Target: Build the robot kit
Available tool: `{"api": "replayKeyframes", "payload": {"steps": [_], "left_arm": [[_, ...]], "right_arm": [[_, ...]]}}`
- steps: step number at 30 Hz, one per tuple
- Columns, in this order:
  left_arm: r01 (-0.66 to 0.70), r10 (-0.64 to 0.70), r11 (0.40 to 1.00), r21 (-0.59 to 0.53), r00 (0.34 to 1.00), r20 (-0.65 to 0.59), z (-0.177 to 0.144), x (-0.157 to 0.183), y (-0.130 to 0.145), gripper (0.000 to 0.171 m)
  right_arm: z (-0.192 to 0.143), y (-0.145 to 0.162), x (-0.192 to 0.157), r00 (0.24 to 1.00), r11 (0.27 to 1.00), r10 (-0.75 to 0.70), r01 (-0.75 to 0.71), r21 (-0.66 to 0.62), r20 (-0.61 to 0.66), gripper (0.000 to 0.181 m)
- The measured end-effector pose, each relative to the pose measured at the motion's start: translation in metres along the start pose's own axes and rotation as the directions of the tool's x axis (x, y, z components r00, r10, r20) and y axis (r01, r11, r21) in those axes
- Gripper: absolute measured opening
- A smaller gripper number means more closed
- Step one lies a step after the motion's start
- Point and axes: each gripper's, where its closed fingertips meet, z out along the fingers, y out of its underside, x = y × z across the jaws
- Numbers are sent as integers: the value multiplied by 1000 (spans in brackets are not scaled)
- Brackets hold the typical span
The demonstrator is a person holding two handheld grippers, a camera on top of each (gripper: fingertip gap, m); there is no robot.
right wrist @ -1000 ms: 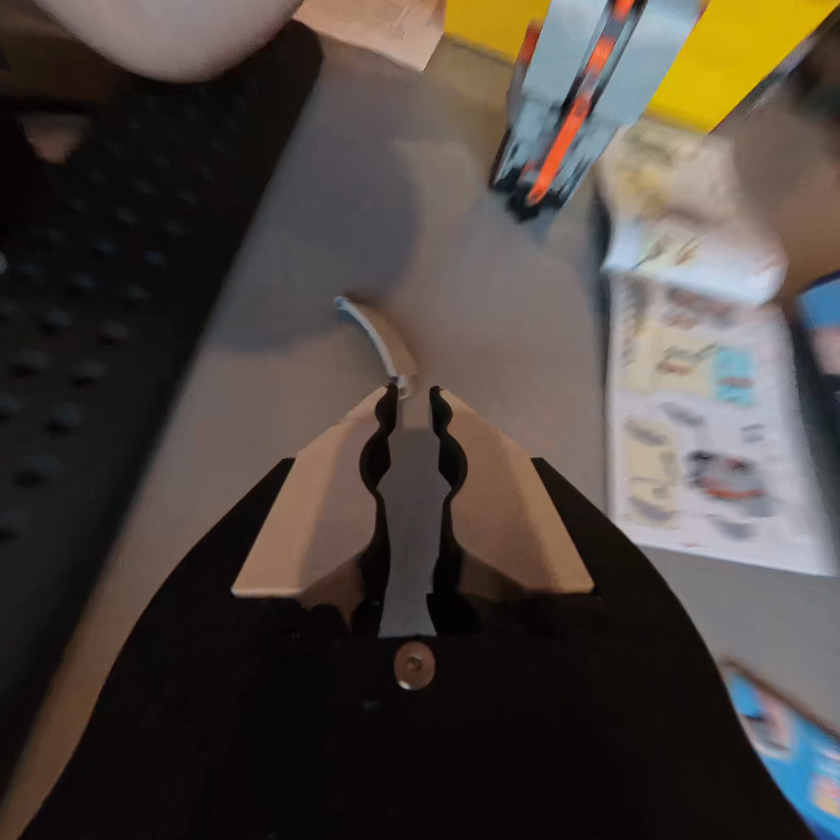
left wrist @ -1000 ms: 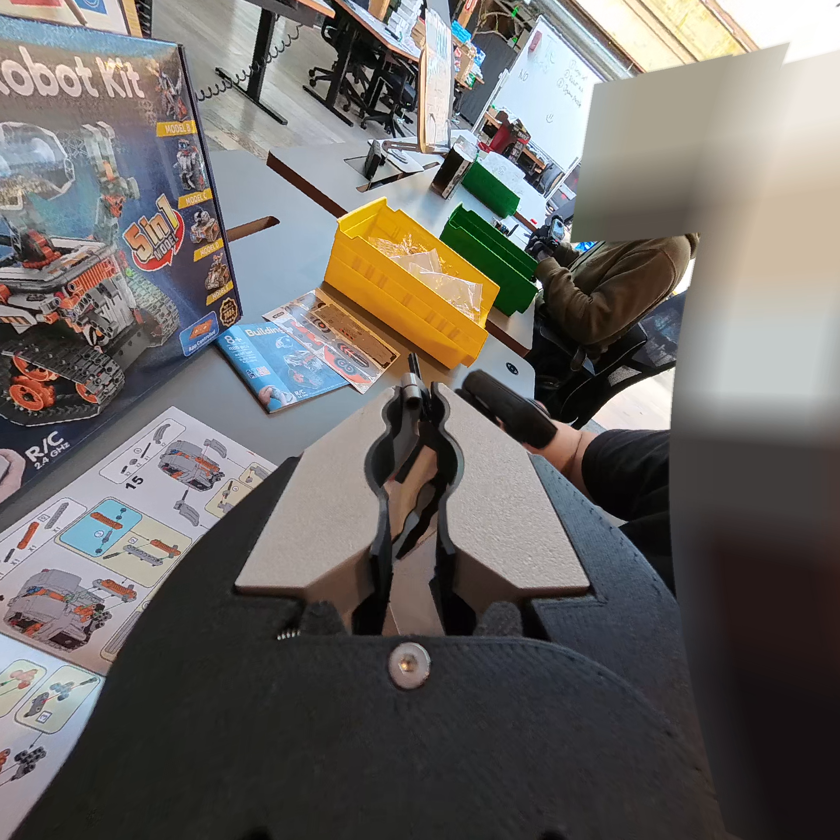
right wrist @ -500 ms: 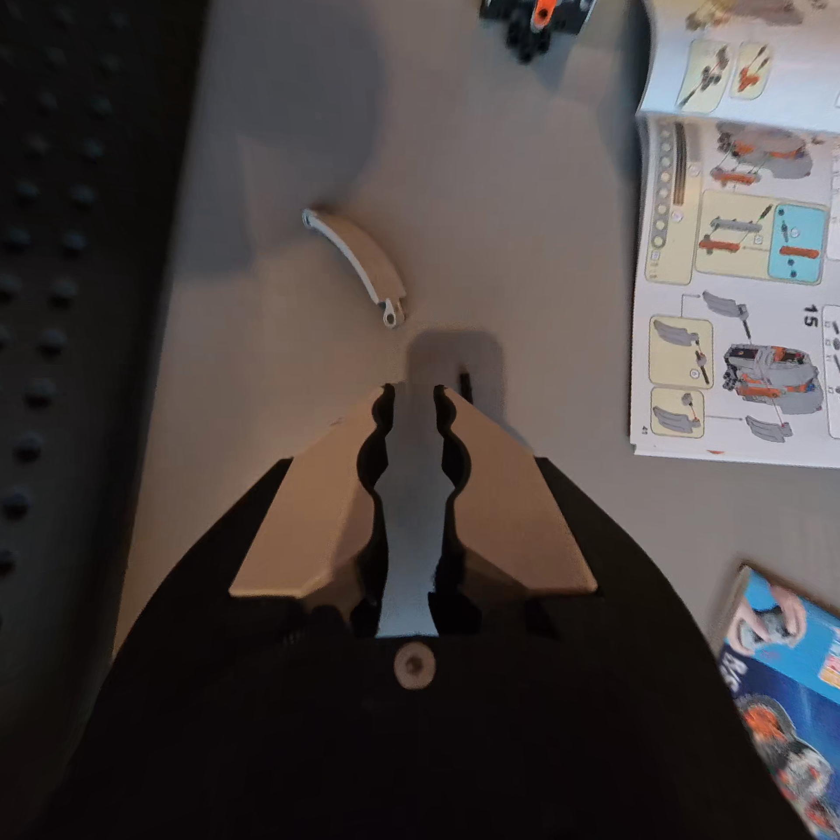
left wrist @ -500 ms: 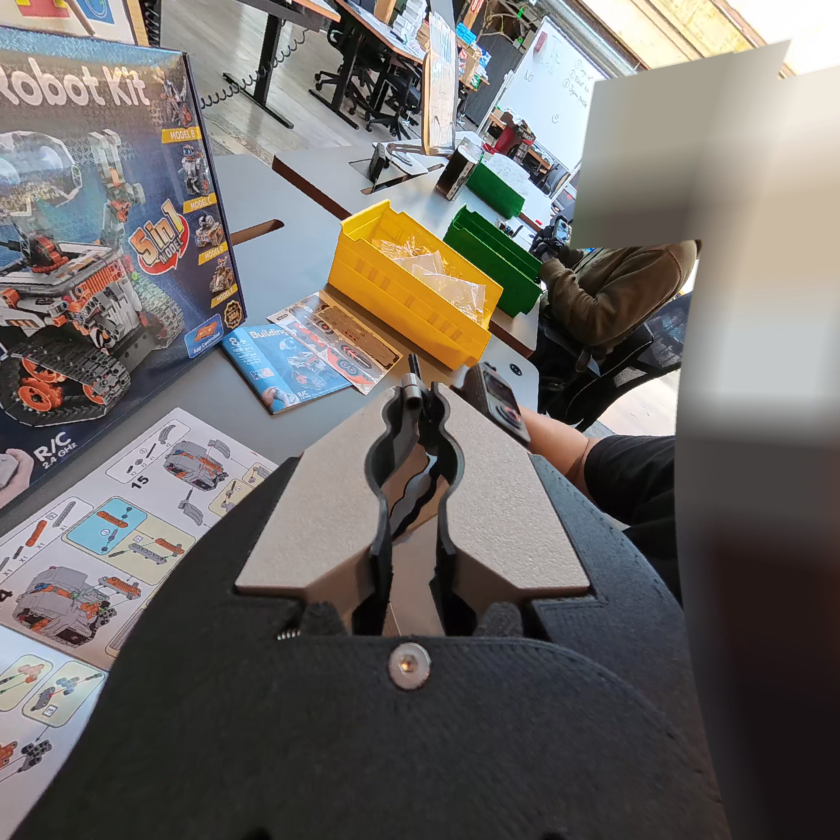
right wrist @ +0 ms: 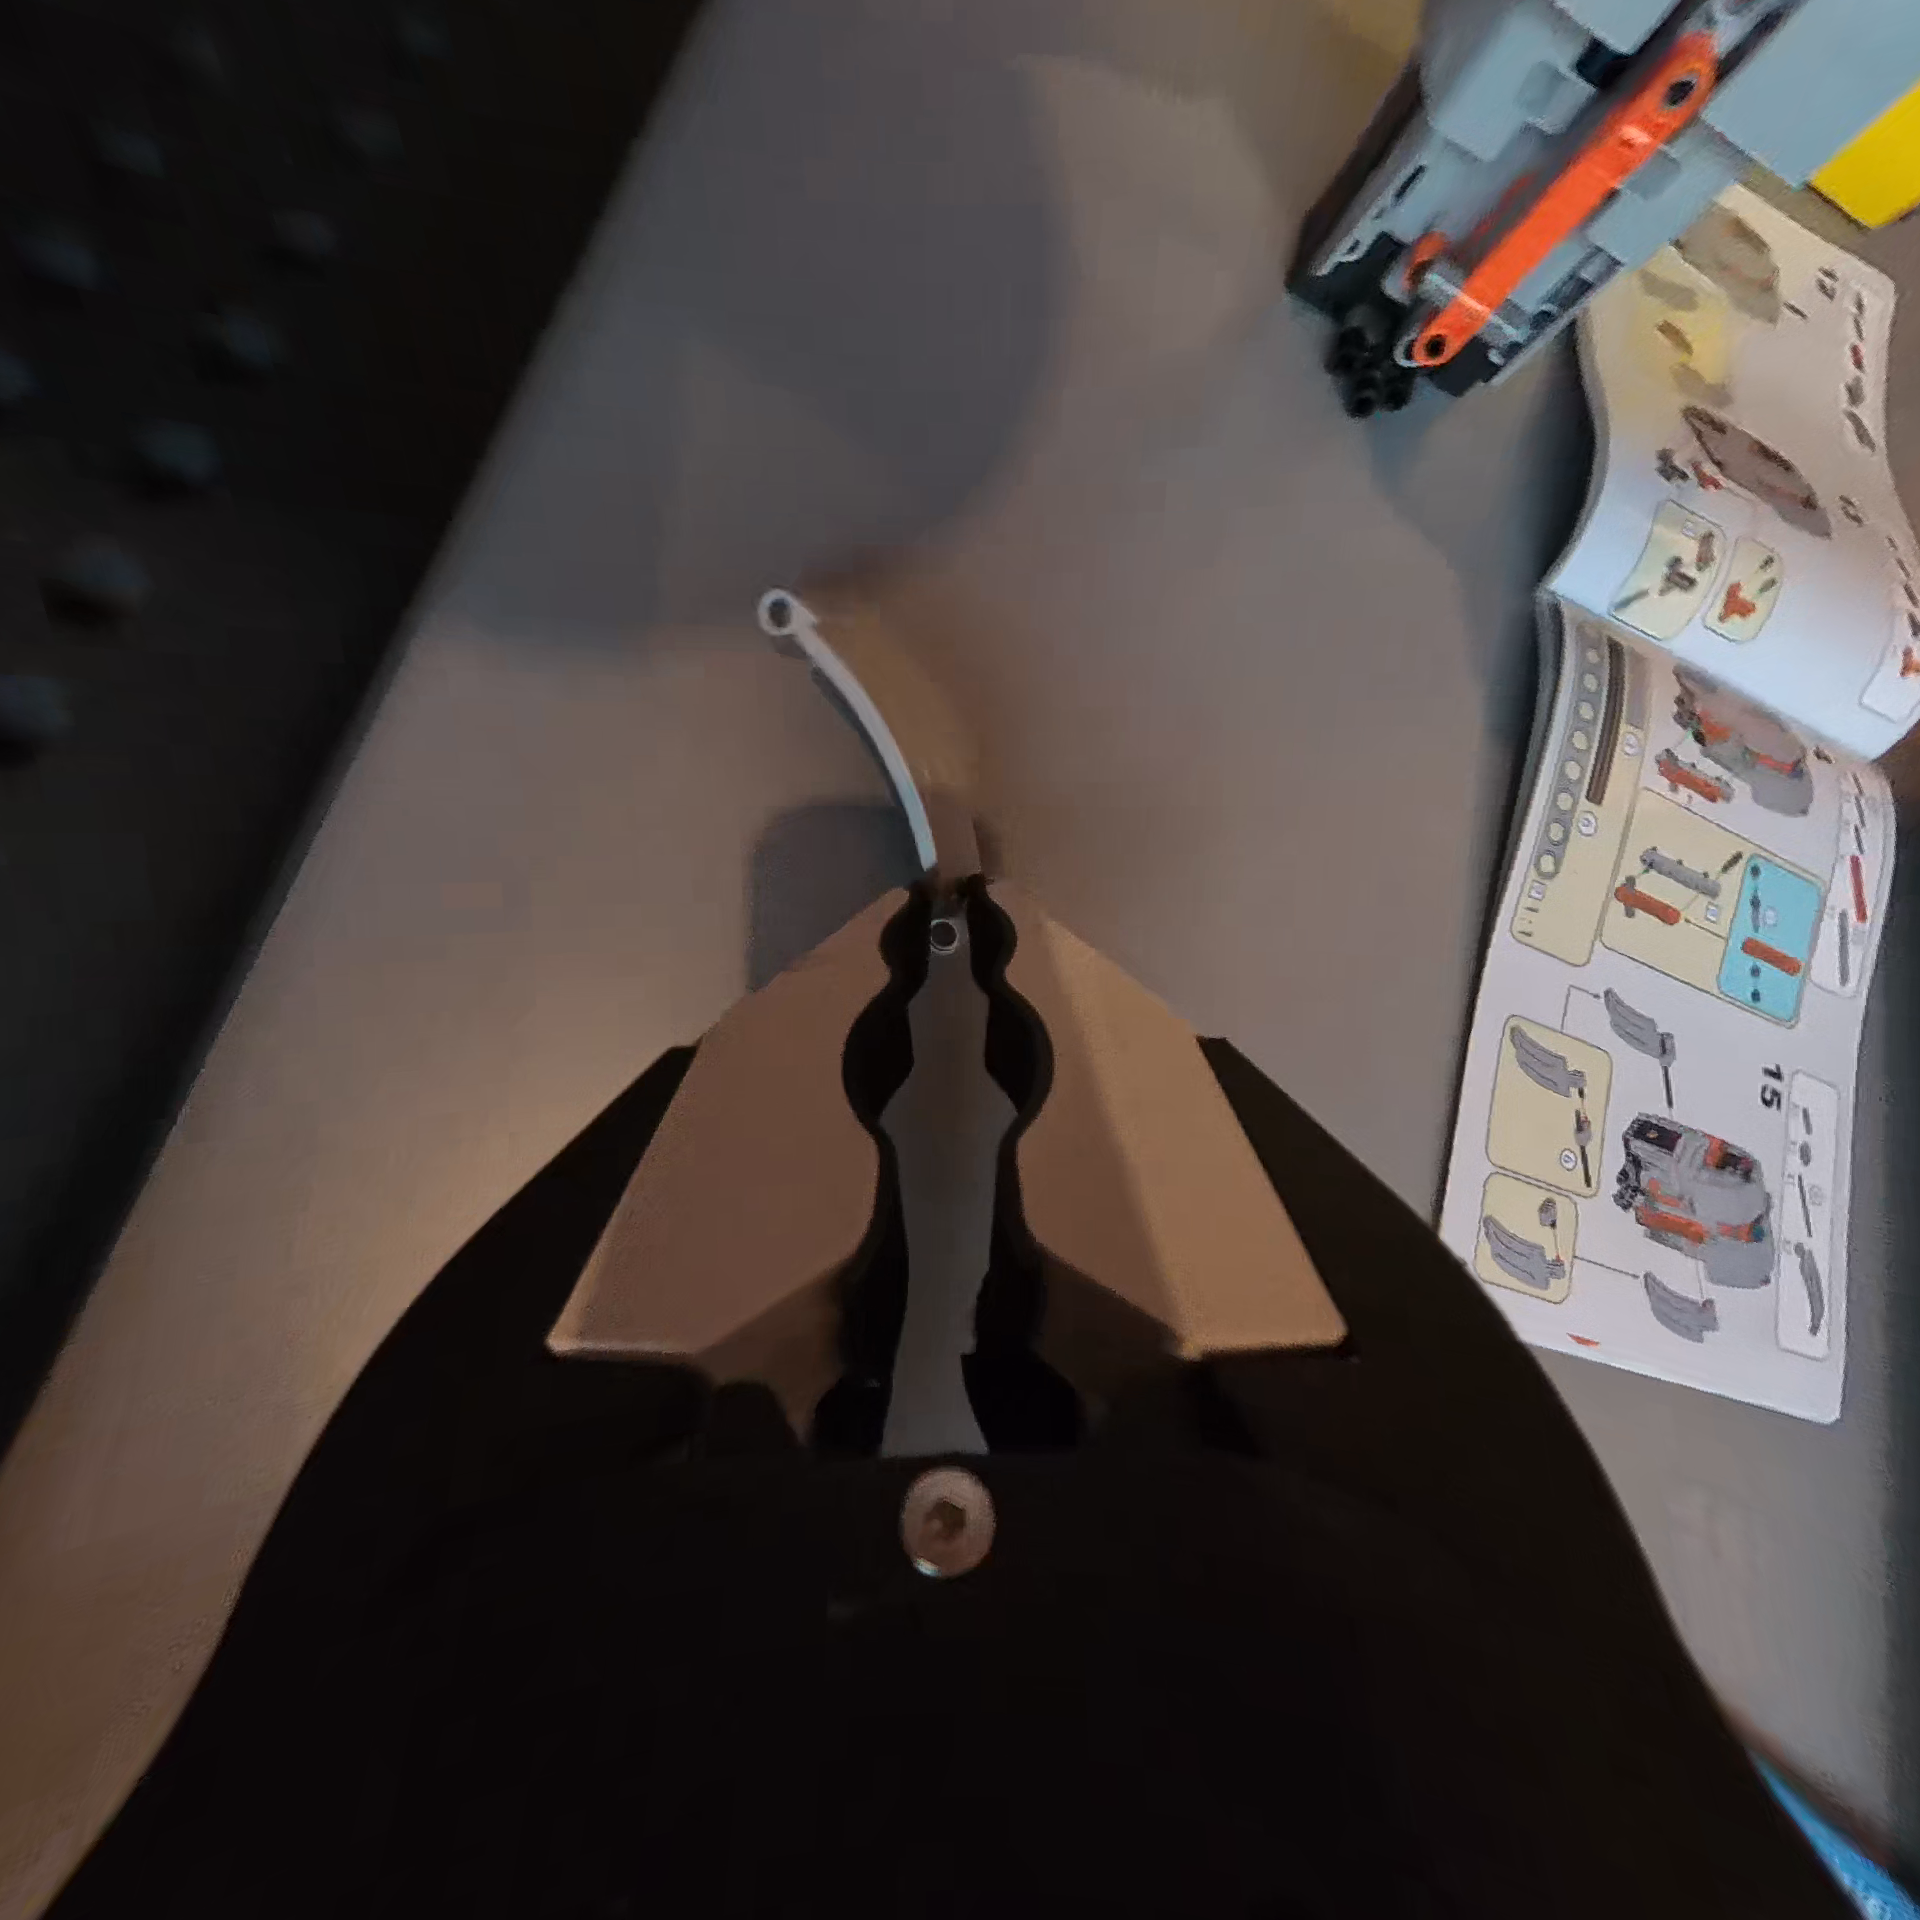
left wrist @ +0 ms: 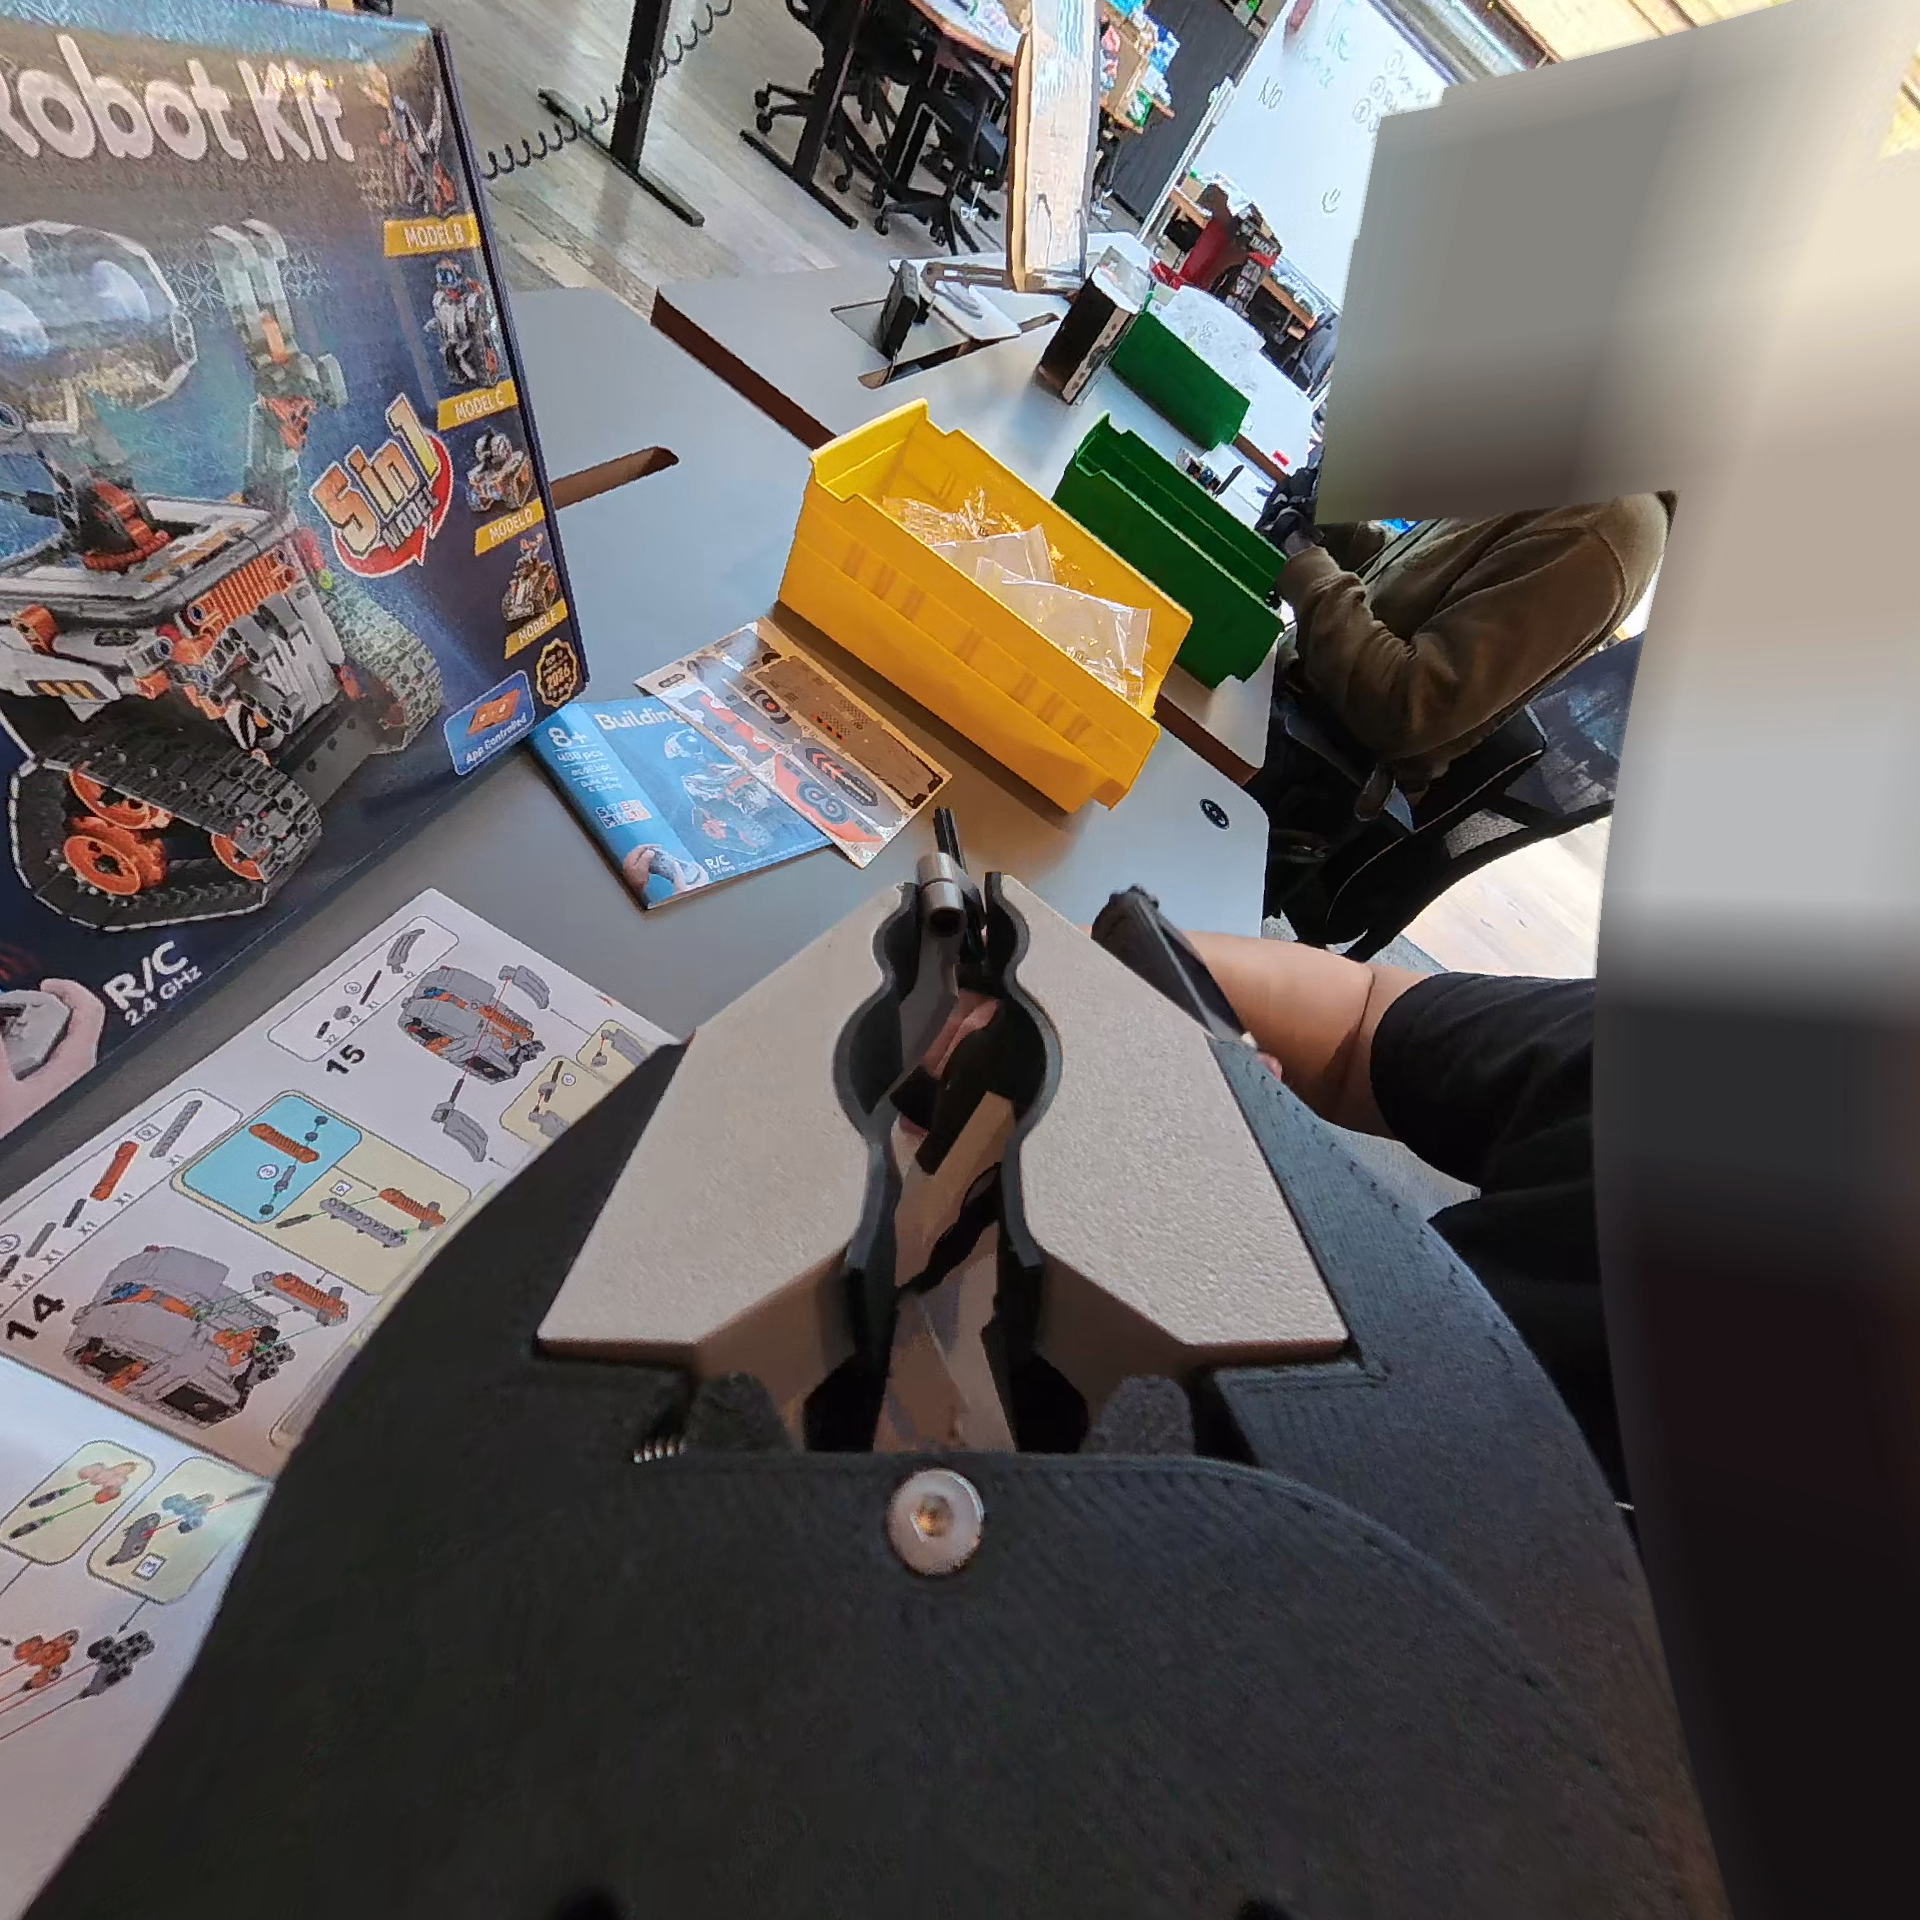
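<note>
1. The left gripper point(left wrist: 954, 902) hangs above the table point(left wrist: 665, 540), well off its surface, with its jaws drawn in tight on a small grey sleeve with a black pin point(left wrist: 943, 873) that sticks out past the tips. Judged from its look, the piece is hard plastic, very light and smooth; so little of it sits between the tips that it could twist or slip.
2. Beyond that gripper, toward the far edge of the table, lie a blue booklet point(left wrist: 681, 800) and a sticker sheet point(left wrist: 805, 743), then a yellow bin point(left wrist: 935, 623) with clear bags and a green bin point(left wrist: 1164, 540). A large kit box point(left wrist: 239, 468) stands at the left side, and an open instruction booklet point(left wrist: 260, 1174) lies before it.
3. The right gripper point(right wrist: 943, 902) is low over the table point(right wrist: 1195, 675), jaws narrowed on the near end of a curved grey panel point(right wrist: 873, 727), pinching it at the small ringed hole. The far end points away; whether it rests on the table I cannot tell. It looks thin, stiff and light, with a slick face. The ringed end gives a firmer hold than the thin arc.
4. Right of it are a partly built grey and orange model point(right wrist: 1538, 197) and the open instruction booklet point(right wrist: 1683, 935).
</note>
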Motion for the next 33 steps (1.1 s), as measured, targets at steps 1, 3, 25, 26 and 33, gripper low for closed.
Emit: {"api": "replayKeyframes", "payload": {"steps": [1,3,25,26,33], "left_arm": [[17,-16,999,-28,1000,14,1,-3,5,9],[55,-49,992,-117,997,54,5,-13,22,9],[421,-399,746,-516,903,160,83,-58,134,9],[430,-414,749,-504,898,151,86,-57,133,10],[511,-486,752,-418,857,173,92,-60,143,10]], "right_arm": [[-5,3,-6,999,1000,-29,29,11,35,5],[-16,9,-10,996,998,-46,43,44,72,5],[-71,65,56,927,917,372,-359,176,-46,25],[-71,64,55,929,917,369,-357,179,-39,25],[-64,62,43,939,924,341,-342,169,34,28]]}}
